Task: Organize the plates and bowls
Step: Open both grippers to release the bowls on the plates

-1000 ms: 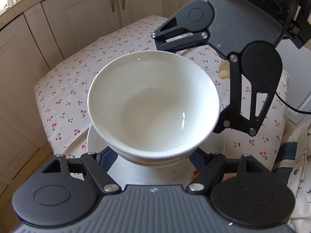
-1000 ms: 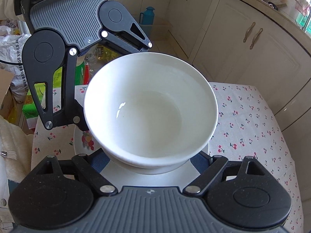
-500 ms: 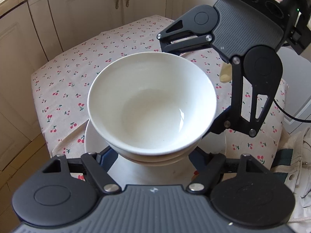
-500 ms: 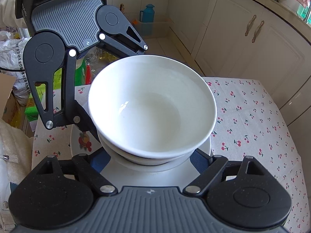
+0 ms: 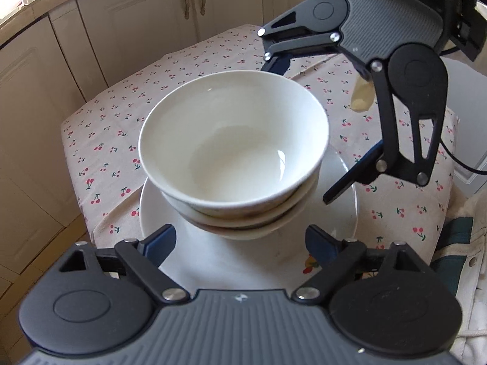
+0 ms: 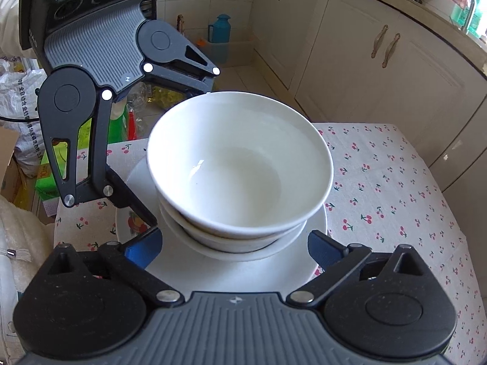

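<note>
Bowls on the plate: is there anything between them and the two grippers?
Nothing visible. The stacked bowls sit on the white plate, and both the left gripper and right gripper stand open on opposite sides of the stack, with only bare plate in the gaps.

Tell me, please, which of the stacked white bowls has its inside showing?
The top bowl: its whole empty inside faces up, while the two bowls nested beneath show only their outer edges above the plate.
</note>
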`<state>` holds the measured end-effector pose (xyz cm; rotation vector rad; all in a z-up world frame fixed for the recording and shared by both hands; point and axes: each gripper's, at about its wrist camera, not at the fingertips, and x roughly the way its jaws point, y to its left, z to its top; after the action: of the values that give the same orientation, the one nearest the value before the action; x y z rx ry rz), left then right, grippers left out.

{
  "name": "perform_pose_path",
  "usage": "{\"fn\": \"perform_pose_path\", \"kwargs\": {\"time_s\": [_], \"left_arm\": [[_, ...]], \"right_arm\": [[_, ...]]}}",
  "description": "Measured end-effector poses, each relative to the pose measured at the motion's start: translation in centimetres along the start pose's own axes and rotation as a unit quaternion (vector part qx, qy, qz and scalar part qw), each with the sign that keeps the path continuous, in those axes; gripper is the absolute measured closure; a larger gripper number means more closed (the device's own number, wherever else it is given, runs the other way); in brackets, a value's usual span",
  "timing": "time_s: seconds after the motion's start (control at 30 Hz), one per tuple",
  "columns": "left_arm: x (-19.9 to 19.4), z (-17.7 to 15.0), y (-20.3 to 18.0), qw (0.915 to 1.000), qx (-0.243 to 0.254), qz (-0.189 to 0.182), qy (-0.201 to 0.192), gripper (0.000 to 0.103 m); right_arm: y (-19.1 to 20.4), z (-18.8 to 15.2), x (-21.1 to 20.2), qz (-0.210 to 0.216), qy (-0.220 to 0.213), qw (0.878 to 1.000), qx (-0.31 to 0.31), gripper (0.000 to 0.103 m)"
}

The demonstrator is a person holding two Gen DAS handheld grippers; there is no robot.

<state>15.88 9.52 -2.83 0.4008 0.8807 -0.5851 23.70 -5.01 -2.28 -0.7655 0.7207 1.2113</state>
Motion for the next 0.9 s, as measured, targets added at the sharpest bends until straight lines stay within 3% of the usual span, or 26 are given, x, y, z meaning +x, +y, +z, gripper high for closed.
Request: {"fn": "perform_pose_path", "kwargs": {"time_s": [0.1,0.27,0.47,0.57,0.67,0.77,0.9], "left_arm": [[-1.1,-0.7,-0.2,0.9994,-0.019,0.016,-0.023,0.010],[-3.7,-1.8,-1.1,0.9940,-0.052,0.059,-0.077,0.005],[-6.4,-2.5,-3.6,0.9794,-0.083,0.110,-0.147,0.001],[-7.7,-2.7,-5.0,0.9650,-0.108,0.136,-0.196,0.001],[-8.2,-2.6,-6.6,0.9525,-0.151,0.155,-0.215,0.001],[-8.7,-2.9,-8.7,0.9394,-0.188,0.181,-0.223,0.001],[-9.2,-2.9,-11.5,0.9273,-0.226,0.213,-0.209,0.001]], "right_arm": [[0.5,-0.6,-0.8,-0.029,0.000,0.999,0.012,0.000],[1.7,-1.8,-2.8,-0.118,0.005,0.992,0.053,0.000],[3.4,-2.6,-7.4,-0.200,-0.023,0.970,0.137,0.000],[4.5,-2.7,-9.3,-0.253,-0.038,0.948,0.191,0.000],[5.2,-3.3,-10.2,-0.304,-0.045,0.915,0.261,0.000],[6.6,-4.7,-10.6,-0.332,-0.048,0.885,0.324,0.000],[9.3,-6.6,-10.9,-0.339,-0.055,0.859,0.379,0.000]]}}
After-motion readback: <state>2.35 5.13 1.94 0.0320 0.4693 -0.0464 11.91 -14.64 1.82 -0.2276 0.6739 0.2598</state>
